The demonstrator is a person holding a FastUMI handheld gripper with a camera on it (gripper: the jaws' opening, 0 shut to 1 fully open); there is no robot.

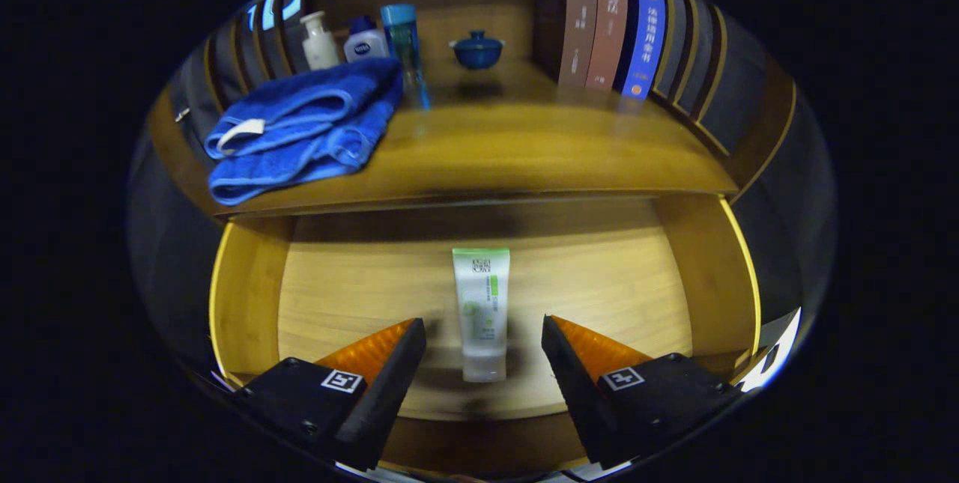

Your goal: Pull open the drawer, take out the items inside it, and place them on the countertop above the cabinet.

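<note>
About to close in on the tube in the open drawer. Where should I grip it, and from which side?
Grip the tube across its narrow width at mid-body, coming straight down from above. It lies flat on the drawer floor, lengthwise between the open gripper fingers, cap end nearest, so its long sides already face the fingers.

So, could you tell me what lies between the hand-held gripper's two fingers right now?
In the gripper view, the hand-held gripper is open, and the tube lies on the drawer floor between its fingers, touching neither.
</note>
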